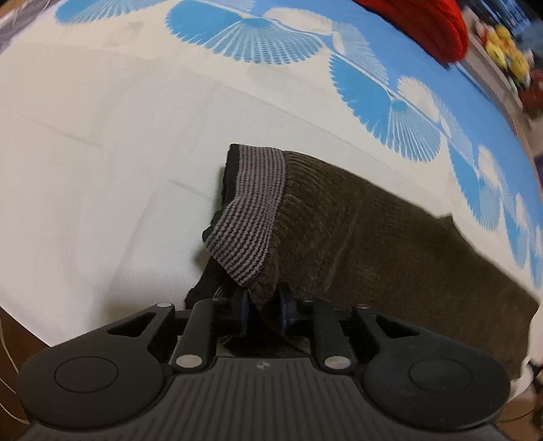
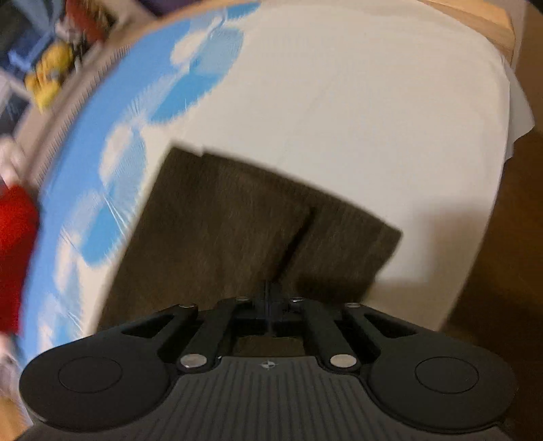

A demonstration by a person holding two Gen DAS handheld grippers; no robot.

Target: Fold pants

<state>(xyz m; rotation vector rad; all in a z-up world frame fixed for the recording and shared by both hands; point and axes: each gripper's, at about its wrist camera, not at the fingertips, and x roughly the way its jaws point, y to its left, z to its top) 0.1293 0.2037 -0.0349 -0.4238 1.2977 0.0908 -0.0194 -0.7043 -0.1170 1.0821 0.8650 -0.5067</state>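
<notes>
Nearest the left wrist camera, the left tongs (image 1: pixel 264 313) are clamped on a corner of the brown corduroy pants (image 1: pixel 356 237), right below the striped waistband (image 1: pixel 253 217); the blue pads (image 1: pixel 245 313) press on a thick fold of cloth and hold that corner lifted, so the waistband drapes down towards the camera. From there one pair of pants stretches off to the right and lies flat on the surface (image 1: pixel 101 152), which is spread with a cream sheet bearing a blue fan pattern along its far side.

Seen from the right wrist, the right tongs (image 2: pixel 269 298) are clenched tight, their tips together over the other end of the pants (image 2: pixel 220 220); whether any cloth is pinched between them cannot be told through the blur. Two leg panels lie side by side there, a dark seam between them.

One red garment (image 1: pixel 427 23) sits at the far edge of the surface, and some yellow toys (image 1: pixel 505 51) lie beyond it.
</notes>
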